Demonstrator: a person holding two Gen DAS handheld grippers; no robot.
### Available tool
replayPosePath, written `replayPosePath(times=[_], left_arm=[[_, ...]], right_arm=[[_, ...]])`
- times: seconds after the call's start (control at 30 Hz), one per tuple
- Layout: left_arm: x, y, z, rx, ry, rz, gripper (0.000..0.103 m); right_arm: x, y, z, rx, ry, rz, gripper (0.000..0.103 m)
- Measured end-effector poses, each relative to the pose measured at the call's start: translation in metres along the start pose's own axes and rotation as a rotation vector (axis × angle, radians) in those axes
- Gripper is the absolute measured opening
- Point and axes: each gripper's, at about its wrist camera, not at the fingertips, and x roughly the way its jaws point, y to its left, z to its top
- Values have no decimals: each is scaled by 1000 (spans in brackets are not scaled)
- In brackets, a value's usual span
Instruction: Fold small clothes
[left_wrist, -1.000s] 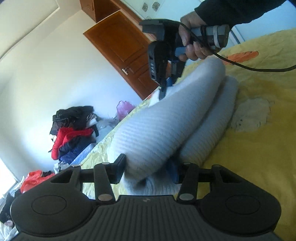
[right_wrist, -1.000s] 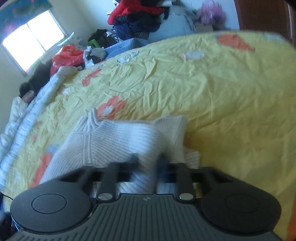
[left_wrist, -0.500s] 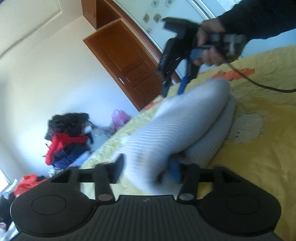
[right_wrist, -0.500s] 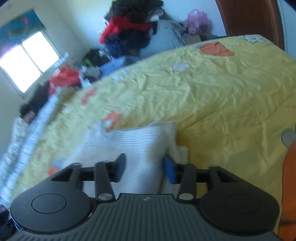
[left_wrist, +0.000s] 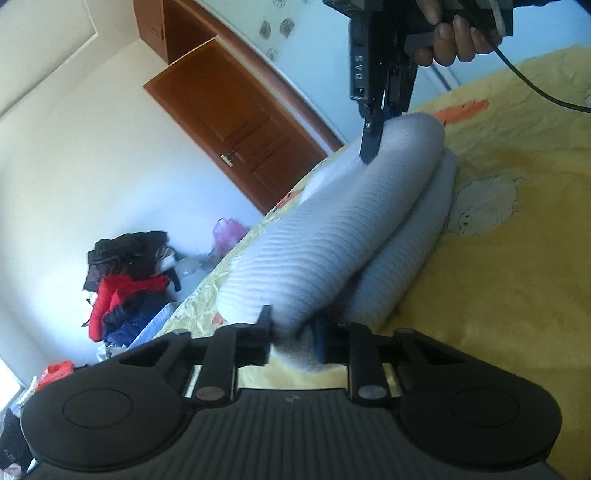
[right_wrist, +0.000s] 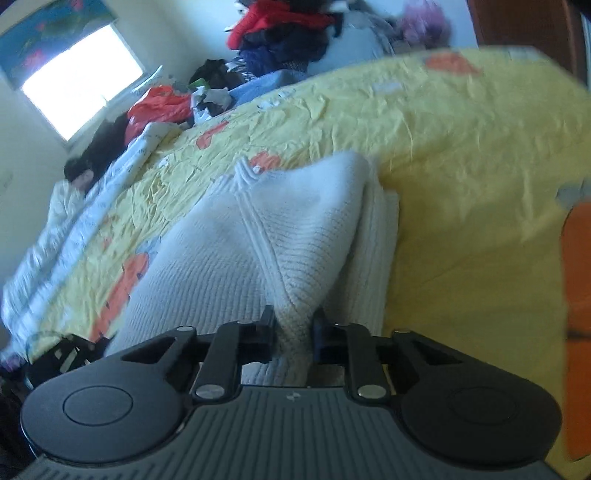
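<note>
Pale walls, a brown wooden door (left_wrist: 236, 122), a bright window (right_wrist: 83, 79), heaped clothes (left_wrist: 125, 280) beside the yellow-sheeted bed (right_wrist: 461, 155).

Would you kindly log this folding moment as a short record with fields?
garment: white ribbed knit sweater, doubled over into two layers
surface: yellow bedspread with orange and white prints
left tool: shut on the near end of the upper layer
right tool: shut on a pinched ridge of the knit
upper layer: raised off the lower one
background: wooden door, clothes pile
</note>
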Motion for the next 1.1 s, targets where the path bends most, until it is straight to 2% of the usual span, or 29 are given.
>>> replayPosePath(times=[0.07,0.13,0.17,0.2,0.23,0.27,0.33,0.37,0.4,0.43,0.47,0.5,0.57,0.6,0.67,0.73,0.77,0.8,0.9,1.0,1.07,1.1], left_arm=[[-1,0,-4,14,4,-19,17],[4,-12,-9,41,10,1,17],[5,-16,-9,59,10,16,18],[2,-16,-7,66,6,22,20],[-2,-12,-5,50,10,6,22],[-7,-6,-4,32,11,-22,23],[-26,7,-7,39,-15,-83,29],[-36,14,-11,53,-33,-109,34],[-44,21,-15,61,-44,-120,52],[-49,29,-18,69,-47,-119,76],[-52,38,-21,63,-44,-117,83],[-51,47,-23,43,-38,-117,86],[-38,73,-24,-80,5,-97,86],[-26,89,-22,-195,35,-91,86],[9,129,-24,-528,116,-133,85],[52,160,-40,-918,191,-257,85],[70,166,-48,-1047,204,-299,85],[88,168,-51,-1129,220,-323,84],[135,165,-52,-1231,282,-393,85],[174,160,-67,-1431,336,-536,86],[187,159,-77,-1526,356,-592,83],[188,157,-77,-1540,361,-591,78]], right_arm=[[-8,1,-2,-37,1,-19,18],[6,-7,-11,-41,42,-42,18],[11,-10,-14,-23,27,-20,18],[11,-14,-14,10,10,-6,26],[10,-15,-14,31,2,-9,28],[7,-15,-14,48,-8,-8,31],[-3,-15,-14,81,-25,8,46],[-11,-17,-13,111,-46,22,51],[-22,-19,-12,142,-88,43,68],[-32,-23,-10,169,-144,55,87],[-40,-27,-9,189,-192,50,93],[-45,-31,-6,198,-225,38,92],[-41,-37,0,198,-234,-3,92],[-35,-42,3,203,-222,-20,92],[-18,-52,7,218,-195,-21,92],[6,-65,10,270,-156,2,92],[17,-71,11,307,-137,18,92],[30,-76,14,336,-113,32,92],[53,-73,16,339,-76,70,92],[64,-65,19,322,-46,129,88],[68,-54,19,273,-47,107,84],[68,-49,18,246,-50,84,80]])
